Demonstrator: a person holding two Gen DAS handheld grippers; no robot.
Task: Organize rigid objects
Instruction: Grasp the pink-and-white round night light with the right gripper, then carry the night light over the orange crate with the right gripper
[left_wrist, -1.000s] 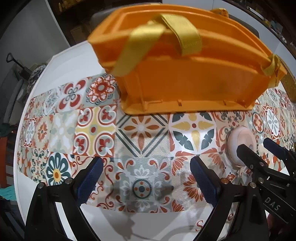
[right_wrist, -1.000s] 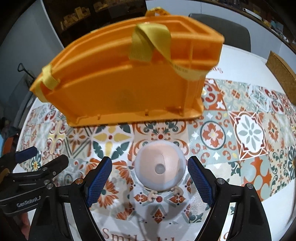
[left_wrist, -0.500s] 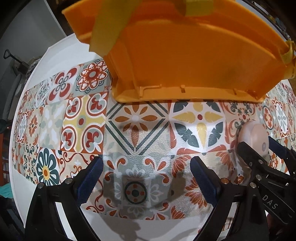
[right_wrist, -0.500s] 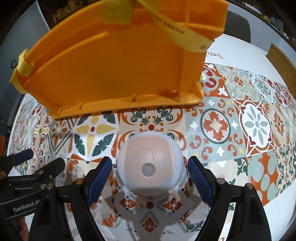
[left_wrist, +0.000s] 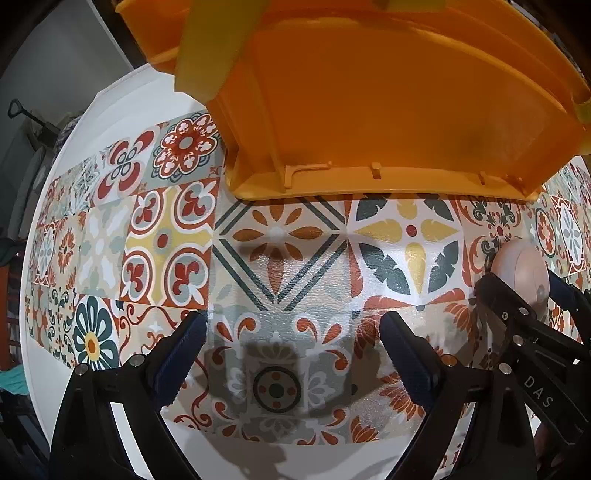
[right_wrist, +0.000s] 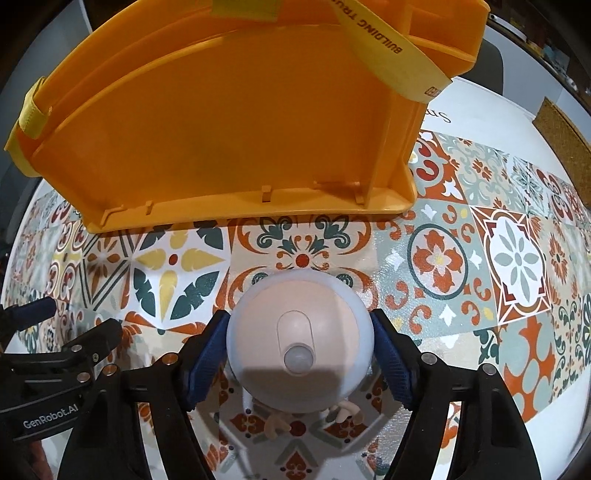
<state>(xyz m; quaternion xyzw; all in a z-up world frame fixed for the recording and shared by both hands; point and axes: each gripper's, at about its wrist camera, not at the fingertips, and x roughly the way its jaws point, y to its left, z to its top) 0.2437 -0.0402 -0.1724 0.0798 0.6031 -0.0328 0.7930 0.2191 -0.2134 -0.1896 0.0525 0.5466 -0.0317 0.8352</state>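
As its jaws close around the round pink toy at six o'clock of the orange bin, the right gripper is mid-grasp. Next, I judge, a firm squeeze, then a lift into the bin. The left gripper stands apart, empty.

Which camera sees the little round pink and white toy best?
The right wrist view. The round toy sits whole in the middle, between the right gripper's closing blue pads, its little feet showing below. The left wrist view catches only a slice of it at the right edge, half hidden behind that gripper.
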